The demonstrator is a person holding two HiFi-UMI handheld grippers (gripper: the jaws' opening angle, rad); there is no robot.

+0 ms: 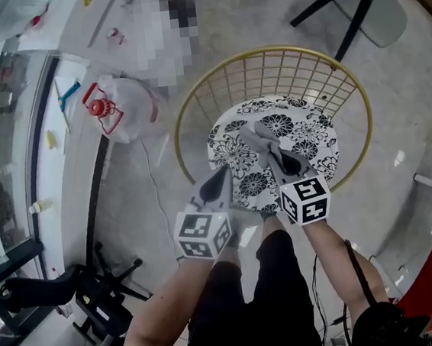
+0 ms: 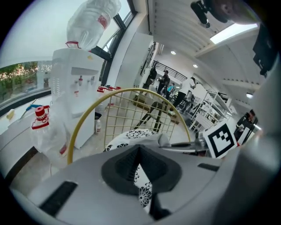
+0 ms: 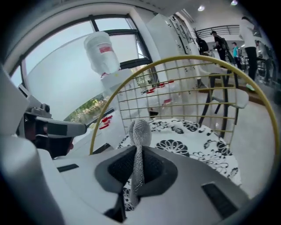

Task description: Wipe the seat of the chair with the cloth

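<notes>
The chair has a gold wire back (image 1: 265, 57) and a round black-and-white floral seat (image 1: 238, 152). My right gripper (image 1: 273, 149) hovers over the middle of the seat, shut on a grey cloth (image 1: 259, 136) that sticks out past its tips. In the right gripper view the cloth (image 3: 139, 131) stands pinched between the jaws of the right gripper (image 3: 138, 169), above the seat (image 3: 195, 147). My left gripper (image 1: 221, 177) is shut with nothing in it, over the seat's near left edge. The left gripper view shows the left gripper (image 2: 137, 161), the cloth (image 2: 147, 139) and the seat (image 2: 122, 137) beyond.
A water dispenser (image 2: 72, 94) with a bottle on top stands left of the chair, and a clear bag with a red-capped bottle (image 1: 100, 107) lies beside it. Behind is a grey chair (image 1: 371, 2). A black chair base (image 1: 102, 292) sits near left. People stand far off.
</notes>
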